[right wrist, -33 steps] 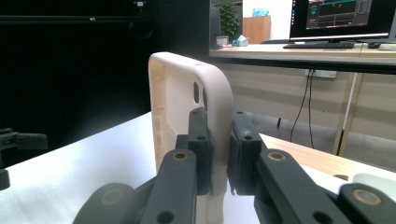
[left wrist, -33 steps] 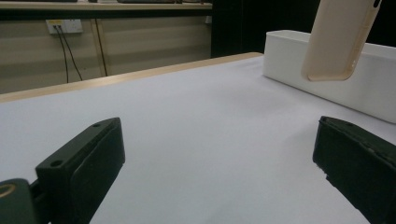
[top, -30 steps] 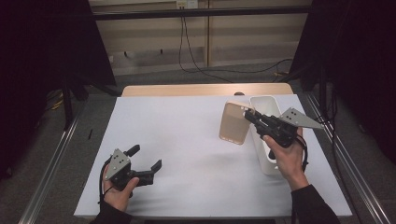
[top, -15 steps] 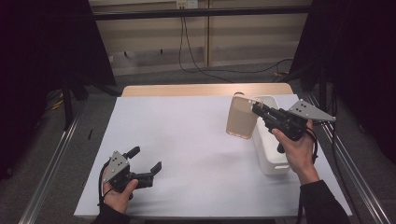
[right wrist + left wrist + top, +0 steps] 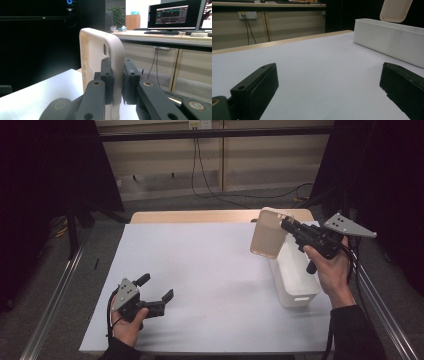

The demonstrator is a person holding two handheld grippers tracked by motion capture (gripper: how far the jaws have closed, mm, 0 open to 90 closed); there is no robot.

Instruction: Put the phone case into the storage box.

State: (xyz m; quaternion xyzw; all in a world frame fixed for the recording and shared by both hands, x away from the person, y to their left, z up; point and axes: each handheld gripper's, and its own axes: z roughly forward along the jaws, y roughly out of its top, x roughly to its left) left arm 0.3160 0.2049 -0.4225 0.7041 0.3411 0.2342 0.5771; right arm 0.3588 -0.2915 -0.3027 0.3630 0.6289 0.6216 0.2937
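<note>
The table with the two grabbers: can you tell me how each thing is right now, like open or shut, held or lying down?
Beige lid: held up in the air, on edge, above the box.
White box: uncovered, resting on the table.
Right gripper: shut on the lid's edge.
Left gripper: open, holding nothing, low over the table.
Table: white top, box near its right edge.

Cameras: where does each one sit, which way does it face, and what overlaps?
High view: above the person's side, facing forward and down; both forearms, left gripper, right gripper show.
Left gripper view: low over the table, along its open jaws toward the white bin.
Right gripper view: along jaws clamping the beige lid.
All three share the lid.
</note>
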